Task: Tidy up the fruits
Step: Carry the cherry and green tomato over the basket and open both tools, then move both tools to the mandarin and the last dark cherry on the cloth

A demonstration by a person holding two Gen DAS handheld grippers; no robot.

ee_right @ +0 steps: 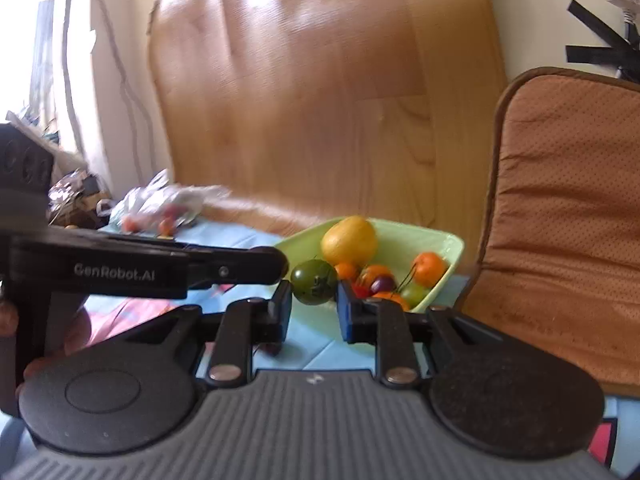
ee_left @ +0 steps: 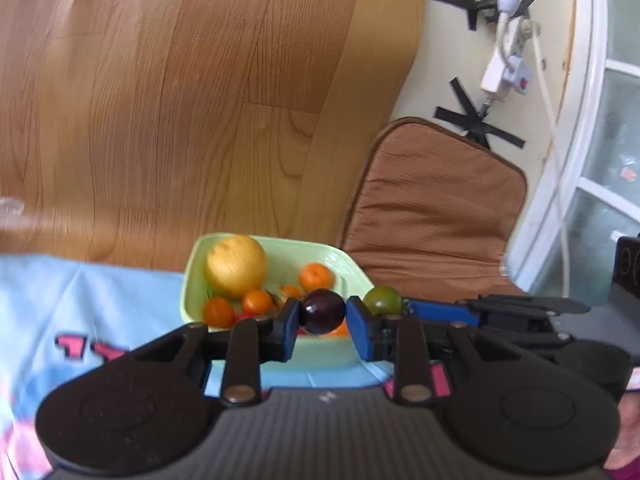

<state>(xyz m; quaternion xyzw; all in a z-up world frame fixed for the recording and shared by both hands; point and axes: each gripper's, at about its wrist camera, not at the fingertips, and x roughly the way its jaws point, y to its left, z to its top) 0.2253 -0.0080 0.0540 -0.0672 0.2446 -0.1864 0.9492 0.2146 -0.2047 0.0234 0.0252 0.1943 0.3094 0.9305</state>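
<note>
Now | your left gripper (ee_left: pixel 322 322) jaws clamp dark plum (ee_left: pixel 322 311) | right gripper (ee_right: pixel 313 305) jaws clamp green fruit (ee_right: pixel 313 282) | both lifted clear for sorting beside bowl (ee_right: pixel 436 240)

Each black plastic two-finger gripper (ee_left: pixel 322 322) (ee_right: pixel 312 304) has blue pads (ee_left: pixel 360 326), a ribbed grey base and brass-coloured rivets. White "GenRobot.AI" lettering (ee_right: pixel 114 271) marks one side.

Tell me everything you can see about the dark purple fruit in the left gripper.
The dark purple fruit is small, round, smooth and glossy, near black with a reddish sheen, plum-like. The left gripper holds it, jaws shut, blue pads pressing both its sides. It hangs in front of the green bowl, not resting on anything. No stem shows.
</note>
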